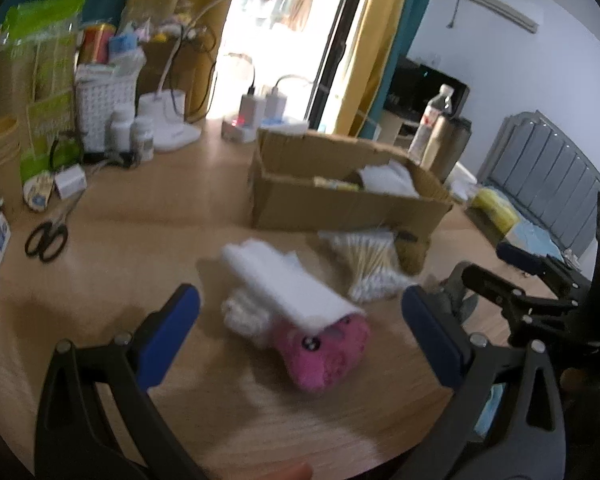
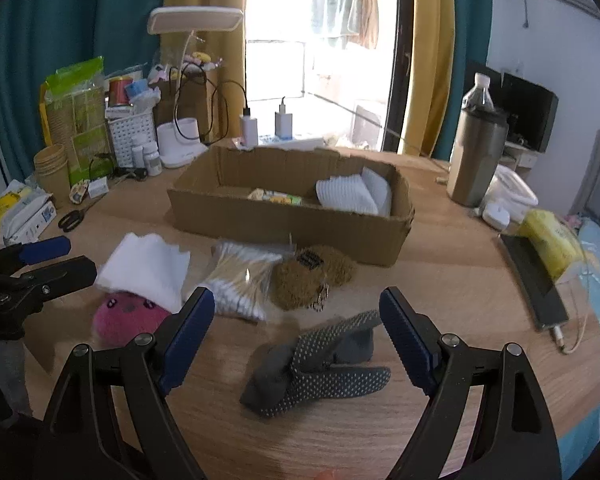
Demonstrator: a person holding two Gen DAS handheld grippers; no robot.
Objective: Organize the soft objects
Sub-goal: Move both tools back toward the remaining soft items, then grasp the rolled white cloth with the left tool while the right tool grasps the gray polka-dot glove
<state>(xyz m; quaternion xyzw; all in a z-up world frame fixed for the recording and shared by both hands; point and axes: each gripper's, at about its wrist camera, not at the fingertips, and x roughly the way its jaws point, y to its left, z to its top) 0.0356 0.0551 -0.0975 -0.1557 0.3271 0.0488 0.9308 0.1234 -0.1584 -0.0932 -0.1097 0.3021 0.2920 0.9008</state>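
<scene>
A pink plush toy [image 1: 326, 354] lies on the wooden table under a folded white cloth [image 1: 288, 284]; both also show in the right wrist view, the plush [image 2: 126, 316] and the cloth [image 2: 146, 268]. My left gripper [image 1: 300, 300] is open and empty, its fingers either side of them. A pair of grey dotted gloves [image 2: 320, 364] lies between the fingers of my right gripper [image 2: 296, 300], which is open and empty. A brown plush [image 2: 308, 276] and a bag of cotton swabs [image 2: 240, 280] lie in front of the cardboard box [image 2: 260, 220].
The box holds white cloths [image 2: 352, 194] and a small packet. Scissors [image 2: 72, 218], paper cups, bottles, a white basket and a lamp crowd the table's left and back. A grey flask [image 2: 476, 156] and a yellow bag [image 2: 552, 244] stand at the right.
</scene>
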